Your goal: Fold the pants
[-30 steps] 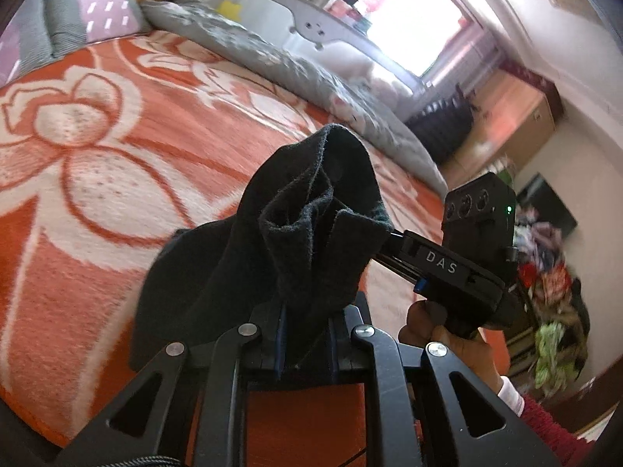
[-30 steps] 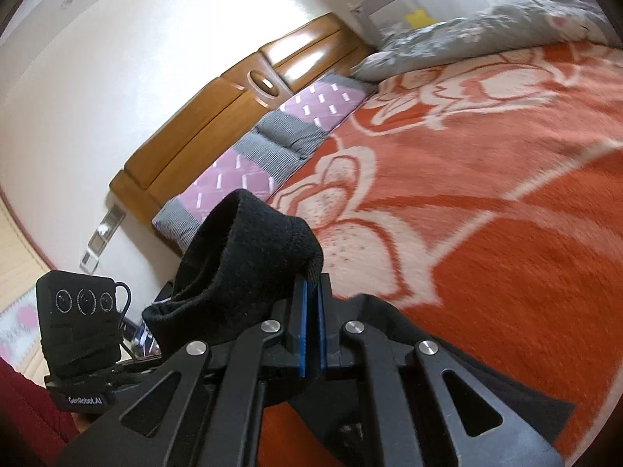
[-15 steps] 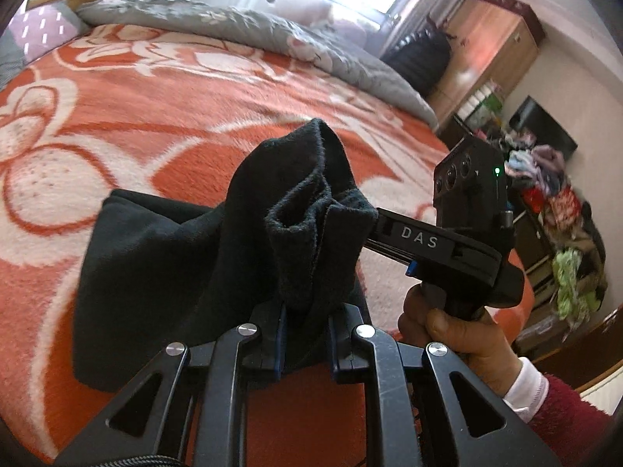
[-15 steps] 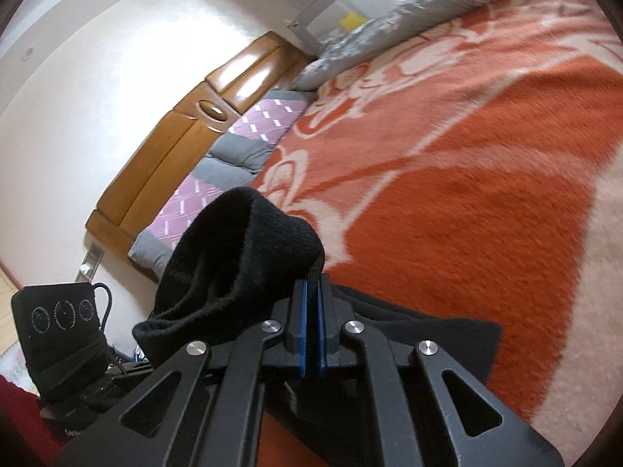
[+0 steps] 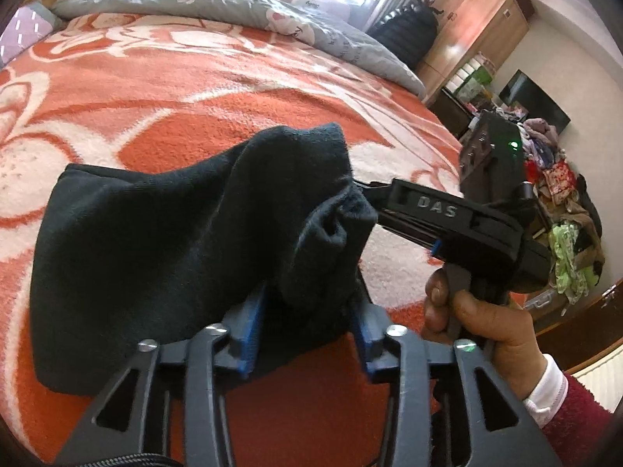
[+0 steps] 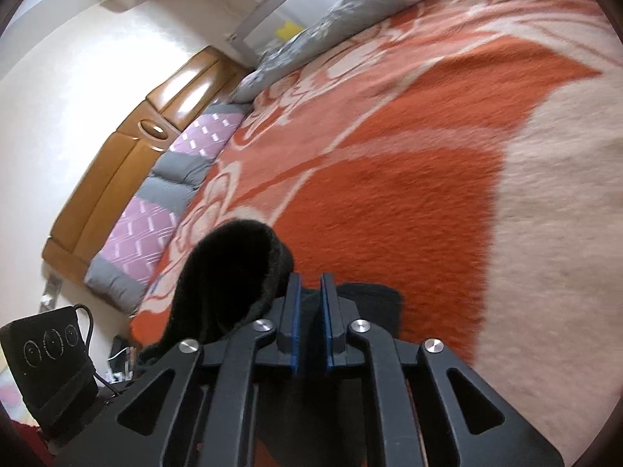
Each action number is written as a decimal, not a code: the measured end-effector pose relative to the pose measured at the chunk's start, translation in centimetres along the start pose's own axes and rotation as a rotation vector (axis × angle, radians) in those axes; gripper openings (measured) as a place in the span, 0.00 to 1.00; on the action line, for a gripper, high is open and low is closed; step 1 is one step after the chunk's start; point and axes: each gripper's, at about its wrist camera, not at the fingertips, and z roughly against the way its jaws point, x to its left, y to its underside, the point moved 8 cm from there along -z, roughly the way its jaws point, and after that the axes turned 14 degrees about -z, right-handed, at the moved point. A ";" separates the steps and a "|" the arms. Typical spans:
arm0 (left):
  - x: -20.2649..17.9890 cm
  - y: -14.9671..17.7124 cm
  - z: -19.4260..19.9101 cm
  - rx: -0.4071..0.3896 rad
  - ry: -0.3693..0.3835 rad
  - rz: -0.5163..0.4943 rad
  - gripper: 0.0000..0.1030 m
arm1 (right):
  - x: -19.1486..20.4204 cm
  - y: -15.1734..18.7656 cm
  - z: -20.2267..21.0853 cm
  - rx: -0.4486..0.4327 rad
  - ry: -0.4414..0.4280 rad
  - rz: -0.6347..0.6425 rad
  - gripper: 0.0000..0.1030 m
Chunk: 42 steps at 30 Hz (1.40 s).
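Pants (image 5: 163, 241) of dark, fleecy knit fill the middle of the left wrist view, lying as a thick folded bundle on the orange-and-white floral blanket (image 5: 194, 78), with one bunched end humped up at centre frame. Left gripper (image 5: 307, 323) sits at the bottom centre, its blue-padded jaws spread apart with that bunched end lying loosely between them; the cloth does not look pinched. Right gripper (image 5: 364, 190) reaches in from the right of the same view, its tips buried in the cloth's raised edge, the person's right hand (image 5: 483, 323) wrapped round its handle. In the right wrist view the right gripper (image 6: 311, 323) shows a narrow gap between its blue pads, with dark fabric (image 6: 233, 280) humped to the left of the jaws and more lying below them; the jaws appear parted rather than clamped, though whether any cloth is caught lower down I cannot tell. Judging by the compact doubled shape, at least one fold seems already laid down, and both tools look to be letting go of the edge they carried over. What seems left is flattening the puffed-up end, squaring the edges, and perhaps one more fold. Grey pillows (image 5: 241, 11) line the top of the frame.
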 end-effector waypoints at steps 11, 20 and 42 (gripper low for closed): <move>-0.5 0.7 2.2 -0.015 0.032 0.055 0.63 | -0.6 0.4 4.4 -0.131 0.090 -0.045 0.72; 1.6 0.8 5.8 -0.074 -0.019 0.087 0.69 | 1.9 0.8 5.3 -0.173 0.121 -0.054 0.77; 13.0 2.1 9.8 -0.126 -0.131 0.360 0.76 | 7.8 3.9 2.8 -0.168 0.263 0.085 0.85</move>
